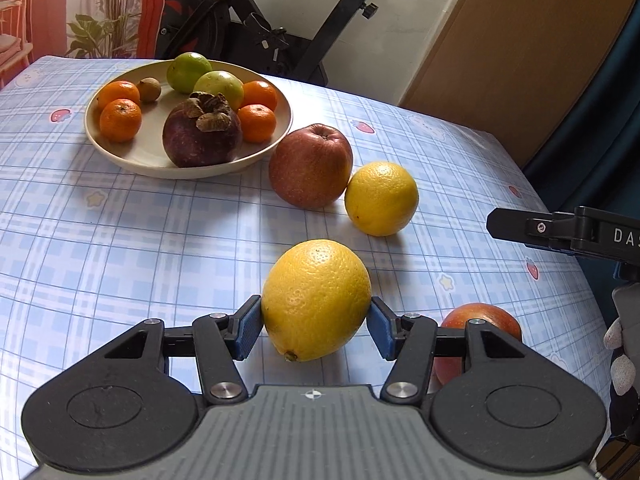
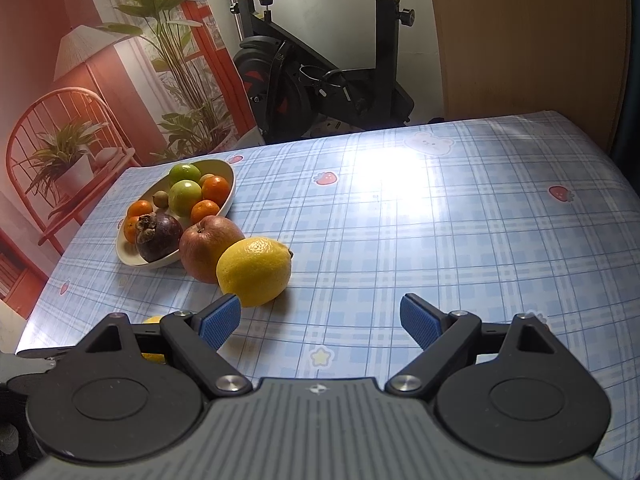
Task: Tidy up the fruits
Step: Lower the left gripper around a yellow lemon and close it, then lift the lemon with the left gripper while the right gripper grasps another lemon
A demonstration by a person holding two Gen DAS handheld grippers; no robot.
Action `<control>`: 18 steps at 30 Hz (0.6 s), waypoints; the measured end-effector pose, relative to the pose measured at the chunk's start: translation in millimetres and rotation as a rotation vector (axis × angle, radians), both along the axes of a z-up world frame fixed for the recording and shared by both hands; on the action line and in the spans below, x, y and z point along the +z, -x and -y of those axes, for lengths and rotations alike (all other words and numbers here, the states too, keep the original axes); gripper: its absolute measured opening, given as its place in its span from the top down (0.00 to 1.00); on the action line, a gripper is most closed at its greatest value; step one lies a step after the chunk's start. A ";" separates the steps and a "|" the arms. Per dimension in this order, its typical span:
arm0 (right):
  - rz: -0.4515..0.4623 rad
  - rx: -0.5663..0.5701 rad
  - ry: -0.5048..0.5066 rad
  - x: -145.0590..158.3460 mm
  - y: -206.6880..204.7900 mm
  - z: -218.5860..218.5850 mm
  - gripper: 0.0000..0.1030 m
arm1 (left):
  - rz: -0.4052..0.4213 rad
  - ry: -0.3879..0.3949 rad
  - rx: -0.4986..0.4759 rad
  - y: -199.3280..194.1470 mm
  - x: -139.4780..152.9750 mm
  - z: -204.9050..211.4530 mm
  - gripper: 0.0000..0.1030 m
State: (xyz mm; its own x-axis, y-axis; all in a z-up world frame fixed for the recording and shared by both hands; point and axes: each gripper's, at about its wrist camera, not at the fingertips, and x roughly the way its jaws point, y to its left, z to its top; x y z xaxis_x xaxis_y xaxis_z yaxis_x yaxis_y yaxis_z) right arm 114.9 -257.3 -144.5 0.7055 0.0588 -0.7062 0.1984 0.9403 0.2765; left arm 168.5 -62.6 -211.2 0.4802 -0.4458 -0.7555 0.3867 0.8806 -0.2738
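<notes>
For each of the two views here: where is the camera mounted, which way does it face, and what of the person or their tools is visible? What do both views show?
Left wrist: on the left tool, facing down across the table; its pads meet a lemon; the right tool's finger and a gloved hand show at right.
Right wrist: on the right tool, open over bare tablecloth, facing the same way.
Shared: fruit plate, red apple, second lemon, exercise bike.

The right gripper [image 2: 320,322] hangs wide open over bare tablecloth [image 2: 440,240]. A lemon [image 2: 256,270] sits just beyond its left finger, touching an apple [image 2: 204,250] beside the bowl [image 2: 160,262].
</notes>
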 end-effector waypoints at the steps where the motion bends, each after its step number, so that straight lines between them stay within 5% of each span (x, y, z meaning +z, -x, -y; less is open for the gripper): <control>1: 0.000 0.008 0.000 -0.8 -1.5 -1.2 0.13 | 0.005 -0.003 0.013 -0.1 1.3 -2.3 0.43; 14: 0.003 0.188 0.070 -8.4 -31.9 -24.9 0.17 | 0.096 -0.015 0.218 -9.2 35.8 -45.1 0.43; 18: 0.013 0.282 0.159 -12.4 -51.4 -37.9 0.17 | 0.112 -0.020 0.267 -15.2 43.3 -55.8 0.43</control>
State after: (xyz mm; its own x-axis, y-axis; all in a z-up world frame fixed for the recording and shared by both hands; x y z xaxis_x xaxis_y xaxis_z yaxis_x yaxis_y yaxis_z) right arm 166.3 -219.5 -156.9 0.6861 0.1427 -0.7134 -0.0787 0.9894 0.1223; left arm 183.7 -6.8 -167.9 0.6597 -0.2778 -0.6983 0.1672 0.9601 -0.2240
